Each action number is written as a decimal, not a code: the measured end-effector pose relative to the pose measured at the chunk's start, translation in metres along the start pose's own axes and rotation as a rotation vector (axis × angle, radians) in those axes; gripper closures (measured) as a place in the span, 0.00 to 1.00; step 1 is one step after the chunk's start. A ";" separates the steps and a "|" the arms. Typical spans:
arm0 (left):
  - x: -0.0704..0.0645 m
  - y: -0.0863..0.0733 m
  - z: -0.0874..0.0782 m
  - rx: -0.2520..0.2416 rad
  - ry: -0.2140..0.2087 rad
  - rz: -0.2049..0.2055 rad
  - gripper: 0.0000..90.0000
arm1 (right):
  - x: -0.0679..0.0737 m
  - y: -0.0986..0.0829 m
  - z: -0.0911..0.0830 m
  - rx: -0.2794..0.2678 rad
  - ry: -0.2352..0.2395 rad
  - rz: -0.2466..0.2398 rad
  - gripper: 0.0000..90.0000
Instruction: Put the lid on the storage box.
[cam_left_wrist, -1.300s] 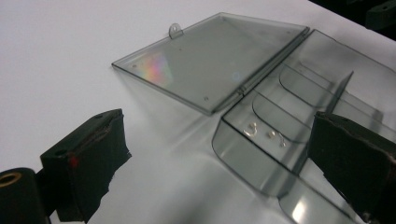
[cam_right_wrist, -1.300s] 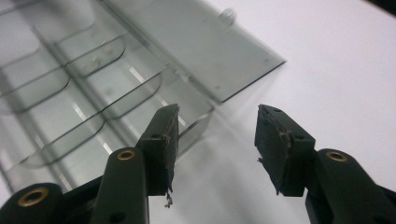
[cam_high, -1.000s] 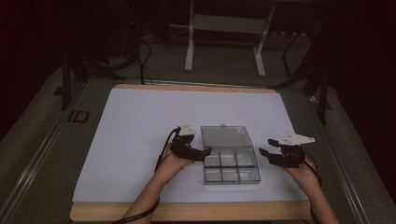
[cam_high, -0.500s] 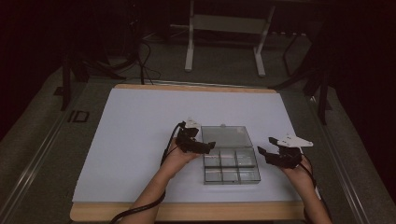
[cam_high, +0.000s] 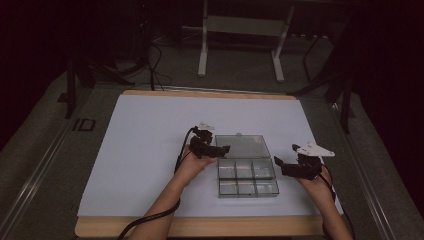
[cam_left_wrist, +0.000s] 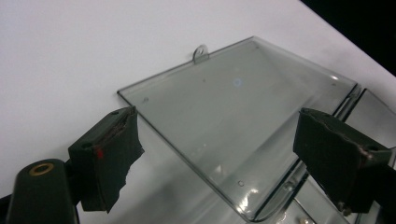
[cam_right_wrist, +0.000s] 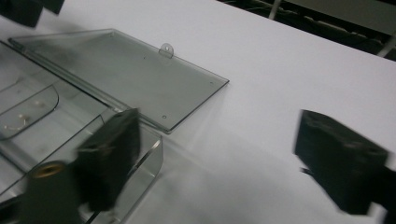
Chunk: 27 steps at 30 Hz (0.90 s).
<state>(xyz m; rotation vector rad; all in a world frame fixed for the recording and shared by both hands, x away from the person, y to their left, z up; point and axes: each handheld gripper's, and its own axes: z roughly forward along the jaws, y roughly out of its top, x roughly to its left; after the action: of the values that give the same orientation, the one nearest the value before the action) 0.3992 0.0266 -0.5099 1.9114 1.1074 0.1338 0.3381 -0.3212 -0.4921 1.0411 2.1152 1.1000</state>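
Note:
A clear plastic compartment box (cam_high: 248, 178) lies on the white table, its lid (cam_high: 242, 147) swung open and lying flat behind it. My left gripper (cam_high: 223, 149) hovers open at the lid's left edge; in the left gripper view the lid (cam_left_wrist: 238, 121) lies between and beyond the spread jaws, untouched. My right gripper (cam_high: 278, 164) stands open just right of the box. In the right gripper view the box's corner (cam_right_wrist: 135, 154) sits behind the left jaw and the lid (cam_right_wrist: 126, 74) lies further off. Small pale bits lie in one compartment (cam_right_wrist: 18, 119).
The white table sheet (cam_high: 150, 145) has a wooden front edge (cam_high: 200, 226). Metal stand legs (cam_high: 240, 45) and cables rest on the dark floor behind. A cable trails from each gripper along the forearms.
My left gripper has moved away from me, from the box's left edge to the lid's left edge. The right gripper has barely shifted.

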 end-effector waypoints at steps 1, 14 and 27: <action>0.001 -0.001 0.001 0.011 -0.001 -0.009 0.17 | 0.000 0.000 0.000 -0.005 -0.001 0.006 0.14; 0.010 -0.010 0.013 0.081 -0.083 -0.100 0.24 | 0.003 0.000 0.002 -0.014 -0.021 0.002 0.12; 0.011 -0.009 0.017 0.099 -0.096 -0.136 0.29 | 0.005 -0.001 0.006 0.016 -0.013 -0.014 0.16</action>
<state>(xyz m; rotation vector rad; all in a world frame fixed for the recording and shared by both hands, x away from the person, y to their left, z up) 0.4084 0.0252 -0.5297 1.9013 1.1936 -0.0897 0.3393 -0.3152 -0.4968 1.0359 2.1209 1.0684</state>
